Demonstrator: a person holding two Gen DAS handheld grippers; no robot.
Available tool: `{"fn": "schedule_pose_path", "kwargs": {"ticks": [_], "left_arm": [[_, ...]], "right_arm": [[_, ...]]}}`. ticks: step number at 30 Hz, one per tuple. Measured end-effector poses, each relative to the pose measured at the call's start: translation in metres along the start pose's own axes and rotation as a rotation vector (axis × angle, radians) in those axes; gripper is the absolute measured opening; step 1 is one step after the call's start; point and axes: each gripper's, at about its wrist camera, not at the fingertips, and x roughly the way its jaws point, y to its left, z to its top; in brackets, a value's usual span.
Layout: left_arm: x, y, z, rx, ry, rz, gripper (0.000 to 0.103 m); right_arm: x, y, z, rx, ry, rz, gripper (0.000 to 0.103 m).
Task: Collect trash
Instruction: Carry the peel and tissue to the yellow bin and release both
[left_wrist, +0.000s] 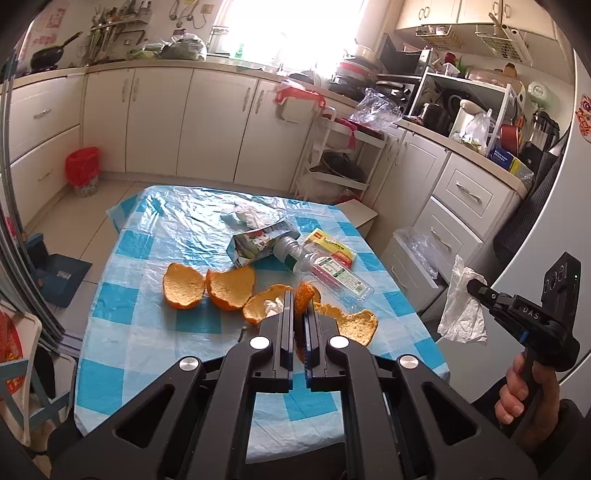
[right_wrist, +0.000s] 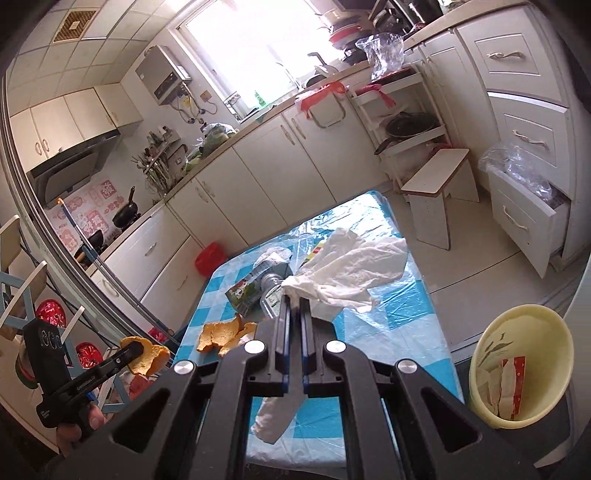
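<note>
Tools both pinching trash, both lifted off the desk.

L tool: fingers pressed together on a piece of orange peel; same peel seen from R cam, clamped at tool tip, held out past the desk's edge, clear of the cloth. A hand grips the handle.

R tool: fingers pressed together on a white tissue; tissue fans out ahead and to the right of the tips, one tail hangs below between the fingers. From L cam, tissue dangles off R tool tip, off the desk's right side; hand on grip.

Still on desk, ahead of L tool: more peel pieces in a row just beyond the tips, one more at lower right. Farther ahead: milk carton, clear plastic bottle lying on its side w/ neck touching the carton, yellow wrapper behind the bottle, crumpled white wad farthest out.

Pale yellow bin to lower right of R tool, beside the desk, w/ paper scraps inside. Red-lined bin on the floor far ahead-left of L tool.
</note>
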Motion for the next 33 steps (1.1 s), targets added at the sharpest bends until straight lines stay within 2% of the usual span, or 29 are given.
{"fn": "schedule_pose_path", "kwargs": {"ticks": [6,13,17,23,24,25,26,27,30,33], "left_arm": [[0.009,-0.031,0.004,0.041,0.015,-0.035,0.004],[0.035,-0.093,0.006,0.109,0.050,-0.122,0.004],[0.059,-0.140,0.003,0.154,0.082,-0.173,0.004],[0.096,-0.204,-0.013,0.218,0.133,-0.225,0.004],[0.104,-0.213,-0.017,0.223,0.148,-0.231,0.004],[0.110,-0.222,-0.020,0.230,0.160,-0.236,0.004],[0.117,-0.229,-0.023,0.239,0.170,-0.238,0.004],[0.123,-0.237,-0.027,0.248,0.181,-0.241,0.004],[0.142,-0.254,-0.039,0.265,0.216,-0.246,0.004],[0.160,-0.269,-0.053,0.287,0.254,-0.246,0.004]], "right_arm": [[-0.017,-0.026,0.008,0.048,-0.021,-0.067,0.005],[-0.026,-0.086,0.024,0.105,0.058,-0.266,0.005],[-0.006,-0.136,0.022,0.163,0.200,-0.399,0.005],[0.040,-0.204,0.006,0.279,0.441,-0.475,0.009],[0.048,-0.210,0.002,0.299,0.487,-0.476,0.015],[0.055,-0.215,-0.001,0.317,0.521,-0.482,0.033],[0.059,-0.217,-0.002,0.327,0.539,-0.494,0.041],[0.059,-0.218,-0.001,0.332,0.534,-0.504,0.047],[0.048,-0.216,0.006,0.354,0.474,-0.500,0.049],[0.022,-0.203,0.027,0.341,0.329,-0.475,0.054]]}}
